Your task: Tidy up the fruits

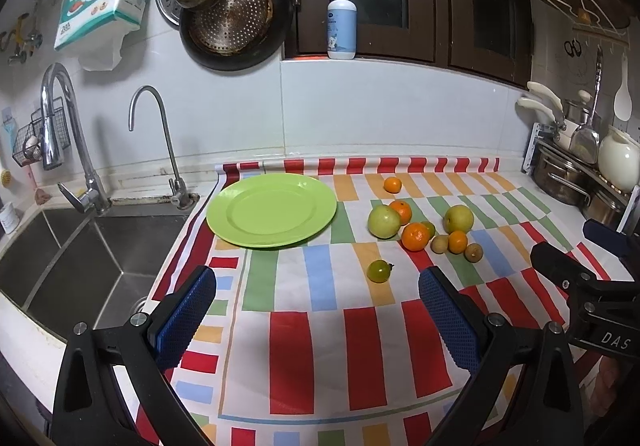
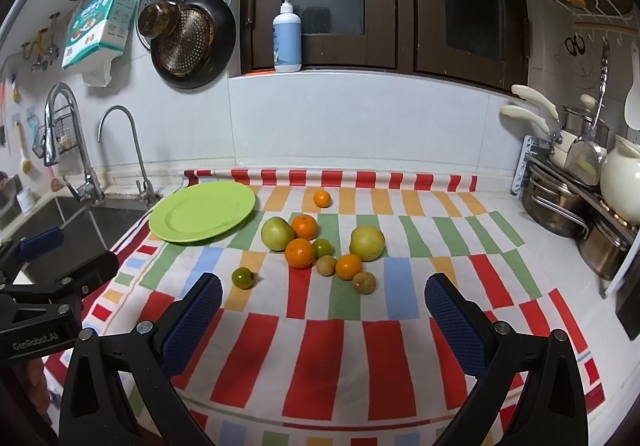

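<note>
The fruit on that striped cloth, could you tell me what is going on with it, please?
A person holds two grippers over the counter, and both are open and empty. The left gripper and right gripper hover above the striped cloth, short of the fruit. The green plate beside the sink has nothing on it. The oranges, two pale green fruits and some small ones lie loose on the cloth to the plate's right, one small green fruit apart. No sorting has begun.
</note>
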The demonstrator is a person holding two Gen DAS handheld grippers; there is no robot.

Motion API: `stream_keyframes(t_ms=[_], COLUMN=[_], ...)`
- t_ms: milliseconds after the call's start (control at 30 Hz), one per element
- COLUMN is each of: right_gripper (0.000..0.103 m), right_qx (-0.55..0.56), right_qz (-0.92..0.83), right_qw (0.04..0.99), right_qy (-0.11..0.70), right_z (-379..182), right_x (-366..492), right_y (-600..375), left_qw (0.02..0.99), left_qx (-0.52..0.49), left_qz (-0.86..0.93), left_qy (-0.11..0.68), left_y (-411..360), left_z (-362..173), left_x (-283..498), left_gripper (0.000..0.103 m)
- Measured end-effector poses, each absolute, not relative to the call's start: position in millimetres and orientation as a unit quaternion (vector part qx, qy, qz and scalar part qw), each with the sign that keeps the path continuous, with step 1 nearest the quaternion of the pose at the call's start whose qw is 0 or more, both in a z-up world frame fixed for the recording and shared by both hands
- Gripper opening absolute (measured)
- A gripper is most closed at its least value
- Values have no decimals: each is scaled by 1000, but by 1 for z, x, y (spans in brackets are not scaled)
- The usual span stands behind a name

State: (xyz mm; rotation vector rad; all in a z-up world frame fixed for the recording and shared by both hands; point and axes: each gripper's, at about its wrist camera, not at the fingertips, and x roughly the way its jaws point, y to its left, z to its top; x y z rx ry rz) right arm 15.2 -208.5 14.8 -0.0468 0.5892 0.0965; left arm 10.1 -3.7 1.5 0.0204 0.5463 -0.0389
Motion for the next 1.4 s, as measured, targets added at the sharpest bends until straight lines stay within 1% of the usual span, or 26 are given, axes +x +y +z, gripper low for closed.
stream_keyframes(t_ms=[300, 367, 500, 533, 633, 733, 833, 900, 967, 1000, 1233, 1333, 1400], right_gripper=[102, 102, 102, 102, 102, 98, 94, 91, 88, 86, 76, 72, 67], right_qx=[-28, -31, -34, -33, -32, -36, -34, -33, -33, -31, -14, -7, -6], right_qz=[47, 46, 43, 41, 41, 44, 52, 58, 62, 65, 67, 62, 61], right_qw=[950, 947, 941, 940, 936, 932, 926, 922, 917, 914, 898, 892, 888], right_qy=[308, 315, 333, 338, 349, 359, 372, 381, 392, 400, 434, 447, 455], right_z=[3, -1, -12, -15, -22, -29, -36, -42, -49, -54, -80, -89, -94], right_x=[31, 36, 50, 54, 64, 74, 86, 93, 101, 106, 135, 144, 150], right_y=[-209, -210, -217, -219, -224, -225, -227, -229, -231, -233, -242, -246, -248], left_qw=[955, 953, 948, 947, 943, 941, 937, 932, 929, 927, 912, 903, 899], left_qx=[12, 17, 27, 28, 32, 36, 37, 37, 39, 41, 60, 65, 67], left_qz=[-42, -51, -63, -64, -72, -76, -79, -82, -84, -86, -95, -104, -107], left_qy=[292, 298, 312, 313, 322, 328, 338, 351, 359, 363, 395, 412, 418], left_y=[-12, -17, -30, -30, -36, -42, -46, -50, -53, -55, -66, -69, -71], left_z=[-10, -14, -24, -25, -30, -33, -40, -47, -53, -55, -75, -86, -91], left_x=[30, 37, 53, 54, 64, 74, 84, 93, 100, 102, 124, 135, 140], left_gripper=[103, 97, 90, 86, 85, 82, 76, 75, 68, 67, 62, 55, 52])
